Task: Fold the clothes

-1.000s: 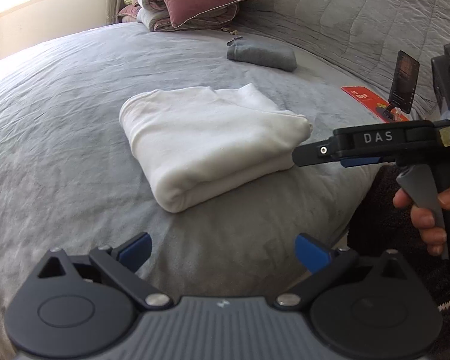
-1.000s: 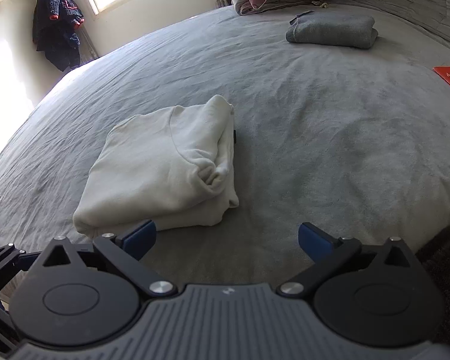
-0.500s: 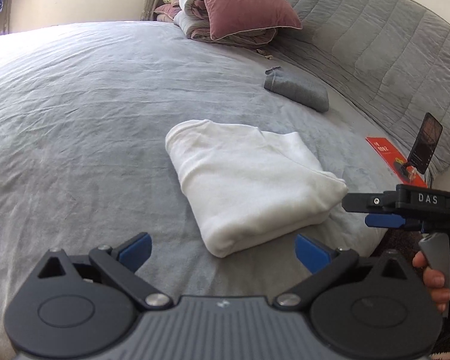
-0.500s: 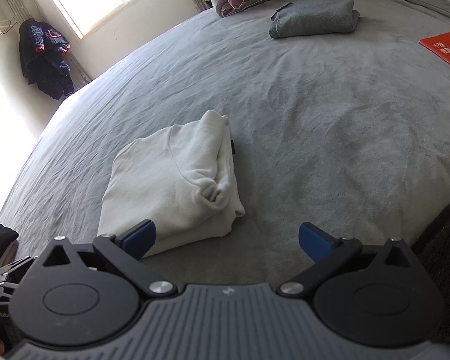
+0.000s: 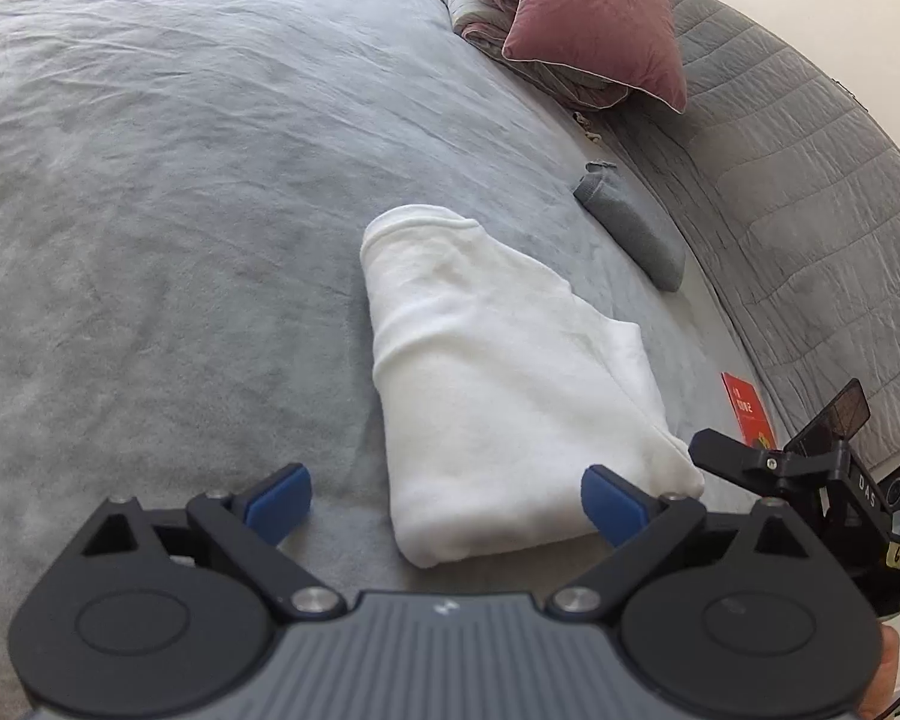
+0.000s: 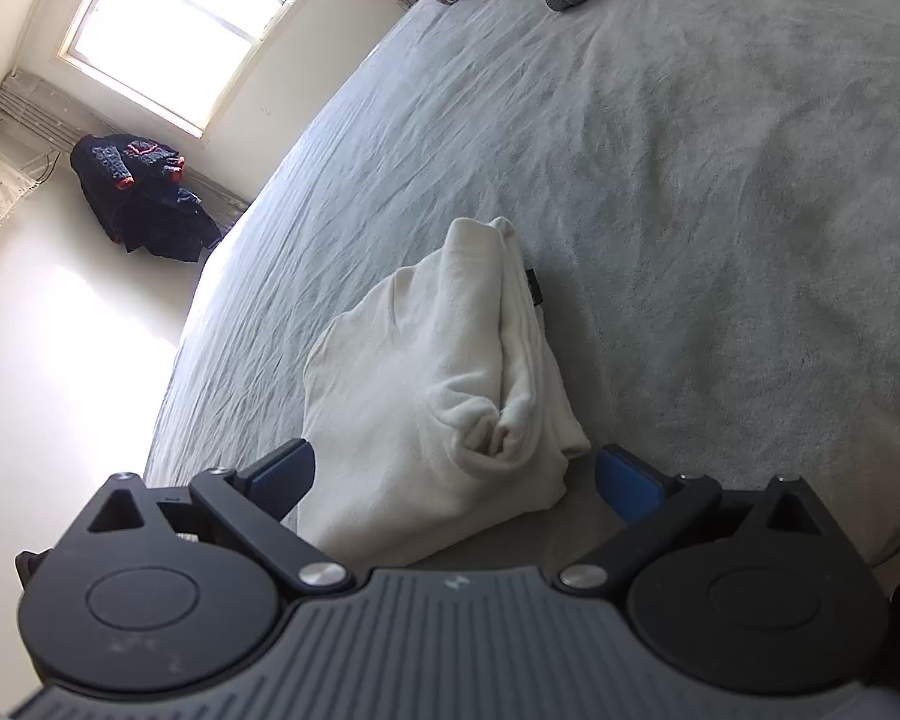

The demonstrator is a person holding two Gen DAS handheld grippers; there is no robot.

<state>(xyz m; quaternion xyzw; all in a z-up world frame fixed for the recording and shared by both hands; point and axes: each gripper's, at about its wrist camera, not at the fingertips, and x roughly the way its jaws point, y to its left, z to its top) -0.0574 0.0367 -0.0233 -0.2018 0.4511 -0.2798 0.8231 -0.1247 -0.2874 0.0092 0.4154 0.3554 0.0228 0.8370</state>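
The white sweatshirt (image 5: pixel 498 396) lies on the grey bedspread (image 5: pixel 168 228) as a compact rectangular bundle, several layers thick, near the bed's near edge. In the right wrist view the sweatshirt (image 6: pixel 444 396) shows stacked layers along its right side w/ a tucked-in bulge at the near corner and a small dark tag poking out at the far right edge. So it already lies folded, as the task wants; whether the task put it so can't be told from here.

Left gripper (image 5: pixel 447 495) hangs just short of the bundle's near end, blue pads wide apart, nothing between them. Right gripper (image 6: pixel 453 474) likewise: fingers spread wide, holding nothing, near corner of the bundle between them in view but not pinched. In the left view the right gripper (image 5: pixel 768 468) sits just right of the bundle, clear of the cloth. Both being parted and off the fabric fits a bundle left to rest by its own weight, or one about to be picked up or tidied.

Further out: a folded grey garment (image 5: pixel 630 234) lies far right, prob. an item set aside. Beyond it a mauve pillow (image 5: pixel 600 18) on piled bedding, quilted grey headboard (image 5: pixel 810 210) at right, red booklet (image 5: pixel 747 408) near the right edge. Window (image 6: pixel 174 30) and a dark jacket (image 6: pixel 141 198) hung at far left.
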